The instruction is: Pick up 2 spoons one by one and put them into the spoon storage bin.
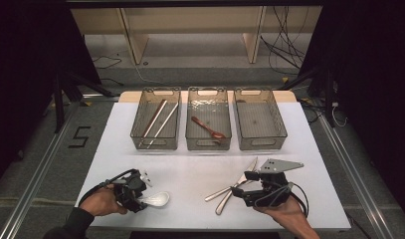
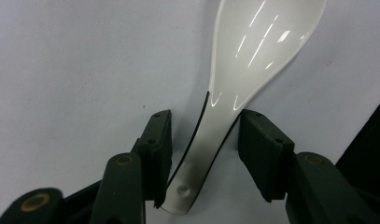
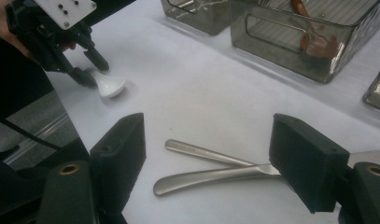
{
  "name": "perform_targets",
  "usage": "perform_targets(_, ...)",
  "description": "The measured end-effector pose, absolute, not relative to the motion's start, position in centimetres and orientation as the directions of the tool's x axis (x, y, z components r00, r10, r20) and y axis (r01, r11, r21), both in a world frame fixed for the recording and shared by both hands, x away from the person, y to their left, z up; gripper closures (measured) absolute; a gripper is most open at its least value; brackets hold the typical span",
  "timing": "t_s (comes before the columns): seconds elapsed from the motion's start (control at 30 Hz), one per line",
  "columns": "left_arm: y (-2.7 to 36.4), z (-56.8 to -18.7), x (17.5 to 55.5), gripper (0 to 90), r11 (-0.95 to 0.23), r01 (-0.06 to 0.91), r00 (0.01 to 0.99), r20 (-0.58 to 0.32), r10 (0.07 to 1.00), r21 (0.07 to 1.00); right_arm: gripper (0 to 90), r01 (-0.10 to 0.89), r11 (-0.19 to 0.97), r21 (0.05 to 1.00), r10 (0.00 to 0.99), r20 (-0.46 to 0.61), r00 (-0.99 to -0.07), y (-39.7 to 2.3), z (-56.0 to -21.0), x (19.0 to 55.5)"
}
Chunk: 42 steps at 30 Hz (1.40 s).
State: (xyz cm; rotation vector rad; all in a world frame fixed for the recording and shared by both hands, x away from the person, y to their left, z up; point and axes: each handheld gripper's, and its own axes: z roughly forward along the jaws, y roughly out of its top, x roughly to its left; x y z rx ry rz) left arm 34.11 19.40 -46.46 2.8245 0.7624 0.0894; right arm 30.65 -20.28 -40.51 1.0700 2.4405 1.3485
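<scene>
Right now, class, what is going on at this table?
A person is sorting cutlery into three bins. The left gripper straddles the handle of a white spoon lying on the table; its jaws do not yet pinch it. The right gripper hangs open over two metal knives. Chopsticks sit in the left bin, a brown spoon in the middle one.

Left tool (image 1: 149, 191) low at the table, jaws partly apart; right tool (image 3: 208, 158) level, jaws wide
</scene>
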Motion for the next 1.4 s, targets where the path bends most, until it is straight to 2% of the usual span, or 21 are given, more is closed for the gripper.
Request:
perform_targets(0.37,19.0,-46.4,34.0,73.2,-0.846,0.484,0.869,-0.009,0.495,0.225,28.2,0.510,0.339,0.790,0.652,0.193,-0.733,-20.3,-40.4,30.6)
perform_targets(1.03,19.8,-46.4,34.8,75.3,-0.772,0.583,0.809,-0.098,0.579,0.255,28.7,0.510,0.329,0.795,0.653,0.199,-0.731,-20.4,-40.4,30.7)
perform_targets(1.4,20.2,-46.3,35.3,75.6,-0.742,0.615,0.784,-0.102,0.613,0.268,28.7,0.512,0.325,0.796,0.655,0.201,-0.729,-20.4,-40.3,30.7)
